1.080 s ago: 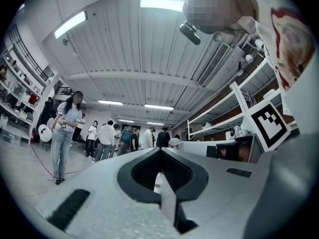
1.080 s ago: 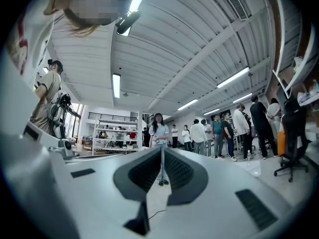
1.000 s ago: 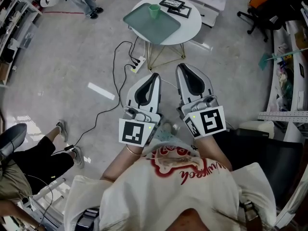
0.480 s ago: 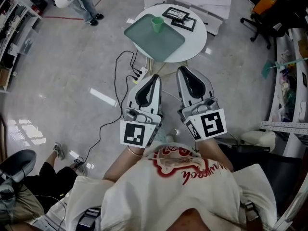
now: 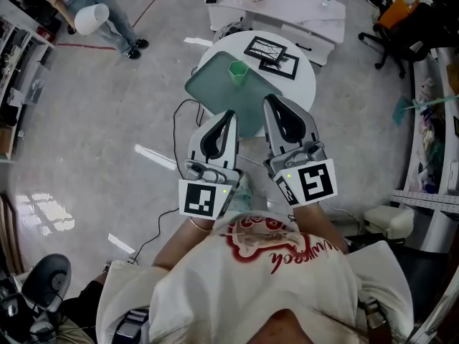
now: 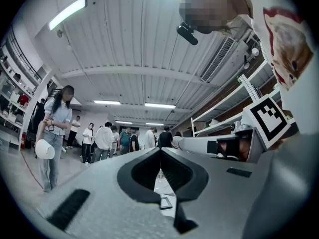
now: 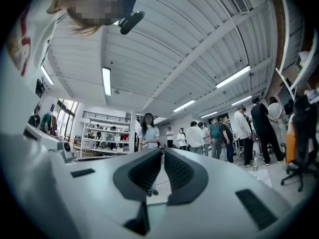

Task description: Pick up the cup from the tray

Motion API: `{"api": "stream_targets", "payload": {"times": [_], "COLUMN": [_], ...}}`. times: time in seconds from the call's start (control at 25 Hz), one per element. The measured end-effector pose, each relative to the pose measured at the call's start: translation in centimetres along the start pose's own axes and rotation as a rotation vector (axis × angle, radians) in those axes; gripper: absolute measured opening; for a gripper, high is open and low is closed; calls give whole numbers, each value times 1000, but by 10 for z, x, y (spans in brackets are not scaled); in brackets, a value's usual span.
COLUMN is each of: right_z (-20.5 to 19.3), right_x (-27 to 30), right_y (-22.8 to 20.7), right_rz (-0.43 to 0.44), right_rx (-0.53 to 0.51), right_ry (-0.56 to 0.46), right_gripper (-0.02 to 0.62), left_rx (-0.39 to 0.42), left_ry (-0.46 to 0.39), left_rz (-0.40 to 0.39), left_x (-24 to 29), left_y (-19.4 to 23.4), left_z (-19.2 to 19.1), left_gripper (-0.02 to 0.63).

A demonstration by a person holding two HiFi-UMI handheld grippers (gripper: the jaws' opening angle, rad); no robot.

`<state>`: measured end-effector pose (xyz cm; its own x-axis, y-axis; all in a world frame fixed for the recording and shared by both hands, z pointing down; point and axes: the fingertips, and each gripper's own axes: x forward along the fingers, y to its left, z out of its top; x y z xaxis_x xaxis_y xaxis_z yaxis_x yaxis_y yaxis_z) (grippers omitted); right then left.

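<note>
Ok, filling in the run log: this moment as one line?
left gripper: shut, empty | right gripper: shut, empty | green cup: upright on tray, untouched

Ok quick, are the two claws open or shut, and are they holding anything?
Left claw: shut, holding nothing.
Right claw: shut, holding nothing.

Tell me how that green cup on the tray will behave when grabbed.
The cup looks small and plastic, so probably light. It stands upright and alone on the smooth tray, so a sideways nudge may slide or tip it. Its contents can't be seen.
</note>
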<state>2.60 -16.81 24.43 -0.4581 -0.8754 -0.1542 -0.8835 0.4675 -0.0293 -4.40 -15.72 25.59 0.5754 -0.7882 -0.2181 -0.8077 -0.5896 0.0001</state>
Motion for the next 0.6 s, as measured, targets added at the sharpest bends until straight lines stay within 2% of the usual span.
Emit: {"api": "stream_targets", "payload": {"times": [0.36, 0.6], "right_z": [-8, -18], "right_x": [41, 56], "right_y": [-19, -29], "right_rz": [-1, 34], "right_rx": [5, 17], "right_ry": [19, 44], "right_gripper": [36, 35], "left_rx": [-30, -23], "left_ry": [16, 33], "left_rz": [-3, 30], "left_x": [39, 50], "left_y": [26, 36], "left_z": [-11, -19], "left_gripper": [14, 14]}}
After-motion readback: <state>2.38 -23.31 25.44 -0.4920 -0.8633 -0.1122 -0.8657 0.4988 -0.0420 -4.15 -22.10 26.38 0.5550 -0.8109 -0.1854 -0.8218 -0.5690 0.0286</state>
